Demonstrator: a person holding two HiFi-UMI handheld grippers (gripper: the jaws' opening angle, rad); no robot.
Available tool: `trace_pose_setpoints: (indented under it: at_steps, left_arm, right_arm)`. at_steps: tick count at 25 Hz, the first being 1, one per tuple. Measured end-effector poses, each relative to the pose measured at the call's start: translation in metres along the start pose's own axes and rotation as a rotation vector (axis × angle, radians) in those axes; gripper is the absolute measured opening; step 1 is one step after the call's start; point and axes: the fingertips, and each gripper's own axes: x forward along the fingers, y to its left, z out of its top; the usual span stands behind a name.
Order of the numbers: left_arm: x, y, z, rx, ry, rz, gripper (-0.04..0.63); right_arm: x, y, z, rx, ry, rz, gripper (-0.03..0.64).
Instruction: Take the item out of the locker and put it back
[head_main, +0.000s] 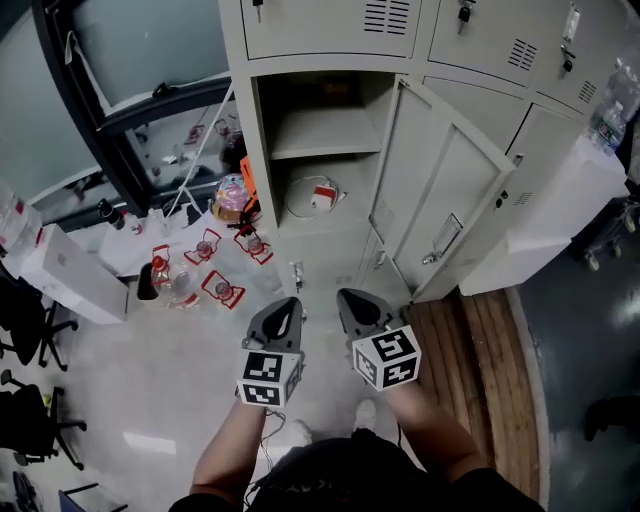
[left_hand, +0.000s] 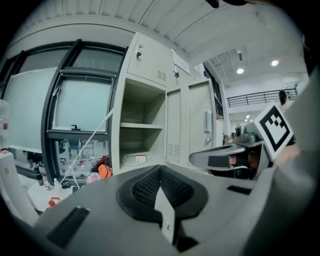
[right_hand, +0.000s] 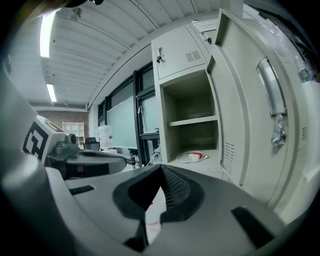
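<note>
Coiled white cable (head_main: 313, 197) (left_hand: 134, 159) (right_hand: 194, 157) with a red-marked white block sits on the floor of the open locker's (head_main: 262, 150) lower compartment, under the shelf (head_main: 310, 148). It's ahead of both jaws and well apart from them: a bit left of the left gripper's (head_main: 290, 300) (left_hand: 161, 167) line, a bit right of the right gripper's (head_main: 345, 293) (right_hand: 161, 167). Both jaws are closed tip to tip with nothing between them. Grippers are side by side, near each other, not touching. Locker door (head_main: 440, 190) (right_hand: 250, 100) hangs open, right of the right jaws. Plastic bottles (head_main: 180, 285) and red-and-white clutter are on the floor (head_main: 150, 380), left of the left jaws.
</note>
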Motion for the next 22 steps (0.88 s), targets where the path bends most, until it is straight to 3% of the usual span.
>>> trace_pose_setpoints:
  at_steps: [9, 22]
  left_arm:
    - [-0.023, -0.002, -0.002, 0.006, -0.021, -0.105, 0.005]
    - [-0.037, 0.001, -0.007, 0.018, -0.023, -0.141, 0.005]
  right_arm:
    - [-0.018, 0.02, 0.001, 0.002, -0.017, -0.11, 0.0]
    - [-0.026, 0.032, -0.004, 0.008, -0.018, -0.154, 0.0]
